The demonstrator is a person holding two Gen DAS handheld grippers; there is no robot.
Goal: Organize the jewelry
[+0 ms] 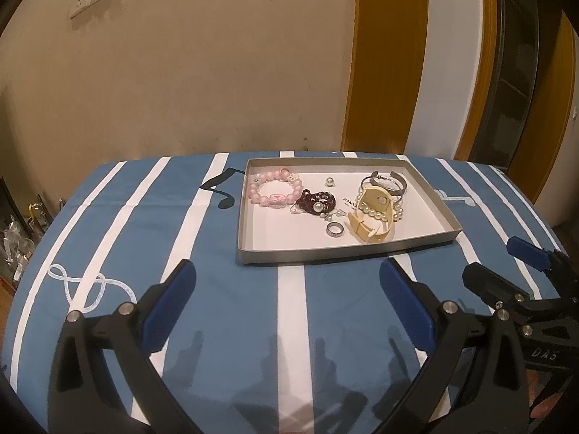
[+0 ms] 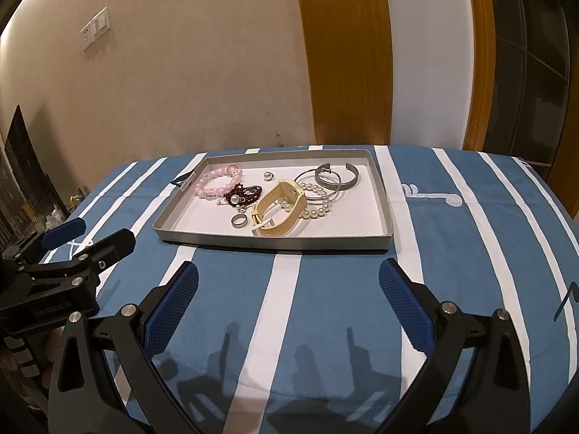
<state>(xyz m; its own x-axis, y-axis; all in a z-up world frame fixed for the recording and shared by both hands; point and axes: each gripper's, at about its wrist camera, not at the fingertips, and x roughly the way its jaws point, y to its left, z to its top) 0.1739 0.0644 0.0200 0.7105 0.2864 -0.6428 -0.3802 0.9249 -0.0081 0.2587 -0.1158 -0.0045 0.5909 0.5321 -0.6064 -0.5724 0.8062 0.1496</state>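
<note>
1. Since every piece in view already lies inside the shallow grey tray [image 1: 347,255] on the striped cloth [image 1: 224,289], this scene fits two stages alike: a jumble waiting to be sorted, or pieces just gathered in. Judge which before you commit to any reach.
2. Your left claw [image 1: 287,302] hangs wide over the cloth just short of the tray's near wall, holding nothing. Your right claw [image 2: 288,303] is likewise spread wide and empty, also on the near side.
3. Note how the pieces lie. The pink bead bracelet [image 1: 275,191] sits at the tray's left, touching the dark red bead string [image 1: 318,202]. The cream watch [image 2: 277,209] rests on top of the pearl strand [image 2: 318,209], with the silver bangles [image 2: 333,181] behind it.
4. Two small items lie free: the plain ring [image 1: 333,230] near the front, and a small silver stud [image 1: 329,181] towards the back.
5. If you do go in, I would expect the overlapped group at the right to drag together, so grip one piece by a clear edge and lift slowly.
6. Come over the near wall from above; a low approach would likely push the light tray across the cloth.
7. The ring is thin and flat, so close on it squarely or it may skate away.
</note>
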